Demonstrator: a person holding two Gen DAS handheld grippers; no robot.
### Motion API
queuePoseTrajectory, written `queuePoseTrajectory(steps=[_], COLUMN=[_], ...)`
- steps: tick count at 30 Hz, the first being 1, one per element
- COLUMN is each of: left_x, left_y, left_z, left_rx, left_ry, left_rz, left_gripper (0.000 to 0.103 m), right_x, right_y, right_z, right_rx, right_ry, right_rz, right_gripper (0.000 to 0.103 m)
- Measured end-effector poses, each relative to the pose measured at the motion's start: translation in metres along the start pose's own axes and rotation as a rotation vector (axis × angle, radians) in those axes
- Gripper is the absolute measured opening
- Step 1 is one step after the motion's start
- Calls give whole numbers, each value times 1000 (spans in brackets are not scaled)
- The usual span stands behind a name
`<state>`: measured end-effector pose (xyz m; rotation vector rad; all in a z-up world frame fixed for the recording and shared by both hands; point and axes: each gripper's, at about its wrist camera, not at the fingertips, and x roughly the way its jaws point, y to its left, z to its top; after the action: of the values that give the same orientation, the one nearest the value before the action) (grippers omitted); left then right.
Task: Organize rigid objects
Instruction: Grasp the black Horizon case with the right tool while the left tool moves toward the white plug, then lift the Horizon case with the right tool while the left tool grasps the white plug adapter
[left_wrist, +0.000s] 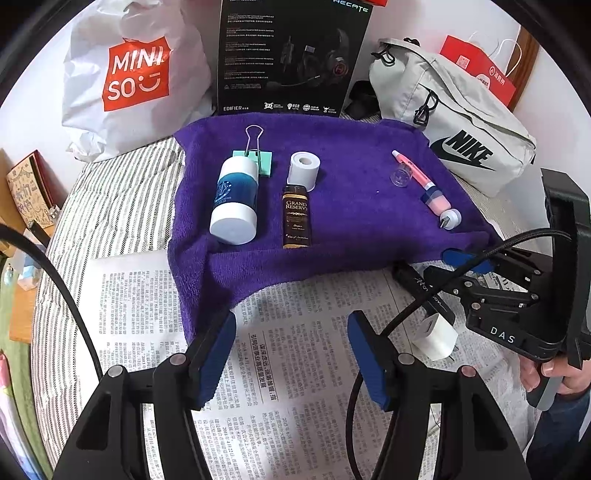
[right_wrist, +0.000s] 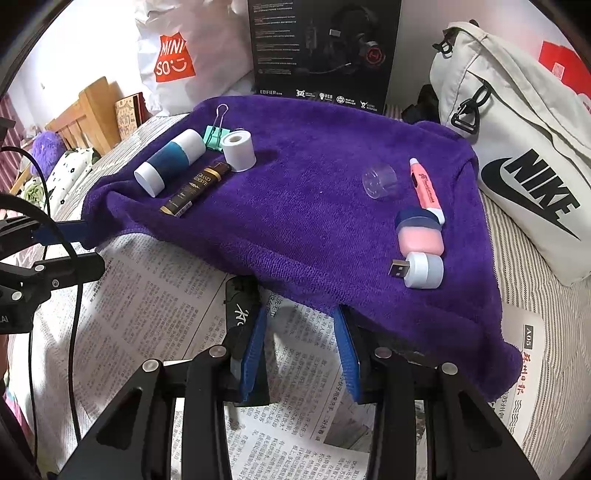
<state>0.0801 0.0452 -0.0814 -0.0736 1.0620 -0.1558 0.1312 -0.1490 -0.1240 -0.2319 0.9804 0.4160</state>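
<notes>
Towel (left_wrist: 332, 221) carries a bottle (left_wrist: 234, 199) and pink marker (right_wrist: 426, 190); my left tongs (left_wrist: 291, 354) gape empty over newspaper (left_wrist: 295, 369), right tongs (right_wrist: 301, 354) apart, empty.

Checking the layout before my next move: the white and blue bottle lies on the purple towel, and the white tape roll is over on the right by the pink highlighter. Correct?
Not quite. The white and blue bottle does lie on the purple towel, but the white tape roll stands on the left by the Grand Reserve bottle, away from the pink highlighter. The left wrist view shows it.
</notes>
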Motion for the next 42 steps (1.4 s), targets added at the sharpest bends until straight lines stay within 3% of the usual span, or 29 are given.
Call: queuePoseTrajectory(steps=[10, 17, 24, 25, 26, 27, 36, 42], left_x=[1, -3, -8, -9, -9, -9, -6, -1], left_y=[2, 7, 9, 10, 10, 10, 1, 2], left_z=[-2, -5, -8, -8, -8, -9, -12, -17], left_rx=[-3, -18, -27, -30, -33, -36, -16, -21], left_ry=[6, 2, -4, -5, -5, -4, 3, 12], left_rz=[11, 15, 25, 22, 21, 16, 0, 2], left_gripper=[62, 62, 62, 62, 62, 62, 63, 63], right_x=[-5, -11, 4, 6, 6, 6, -18, -13], right_y=[-4, 14, 27, 28, 30, 31, 3, -10], right_z=[-4, -5, -6, -6, -6, -6, -18, -31], right_rx=[26, -27, -68, -72, -90, -103, -28, 2], right_ry=[13, 14, 67, 69, 55, 53, 49, 78], right_rz=[53, 91, 87, 78, 64, 63, 27, -1], right_gripper=[38, 38, 38, 37, 25, 22, 22, 22])
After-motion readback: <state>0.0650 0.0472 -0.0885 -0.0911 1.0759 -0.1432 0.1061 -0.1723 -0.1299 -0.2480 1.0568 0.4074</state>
